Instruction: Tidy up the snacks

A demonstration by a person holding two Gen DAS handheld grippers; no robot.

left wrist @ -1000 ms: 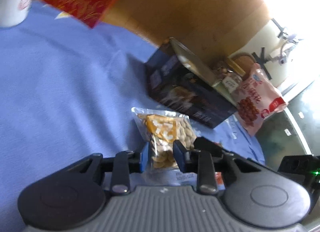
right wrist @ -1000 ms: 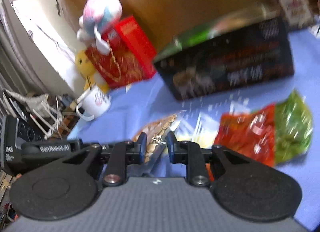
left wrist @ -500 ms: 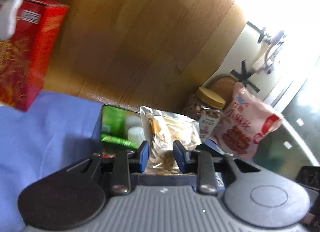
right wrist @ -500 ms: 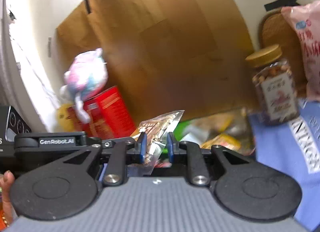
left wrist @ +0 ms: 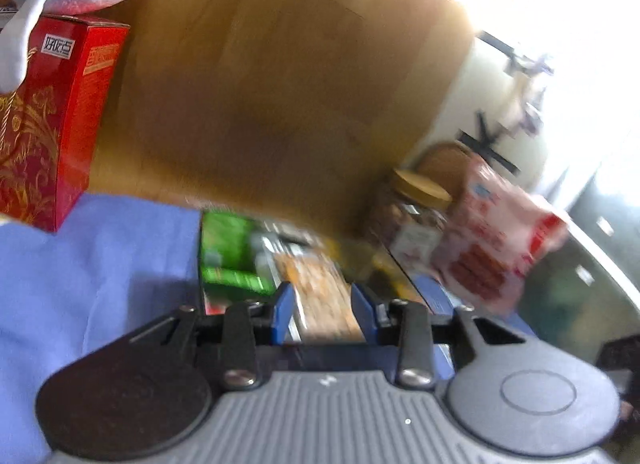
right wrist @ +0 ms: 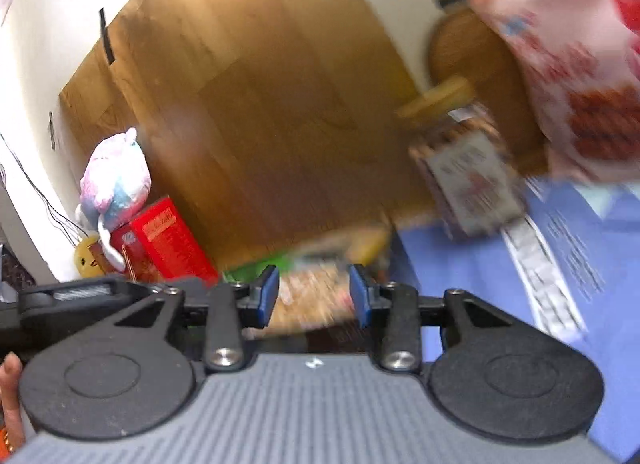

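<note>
Both the left gripper (left wrist: 323, 314) and right gripper (right wrist: 313, 295) hang with fingers spread apart, gripping nothing, above a blurred nut packet (left wrist: 320, 288) lying in the open box (left wrist: 228, 256).

Home: plush toy (right wrist: 116, 180), snack jar (right wrist: 464, 168), blue tablecloth (left wrist: 80, 264).

Both views lit by strong daylight; left wrist view blown out to white at upper right, washing over the wood panel (left wrist: 280, 76); right wrist view has glare along panel's top edge; heavy motion blur mid-frame and right, esp. pink snack bag (right wrist: 576, 76) and jar (left wrist: 416, 220); gripper bodies in foreground sharp; fisheye bending evident twd edges; soft shadow on blue cloth (left wrist: 100, 264).
</note>
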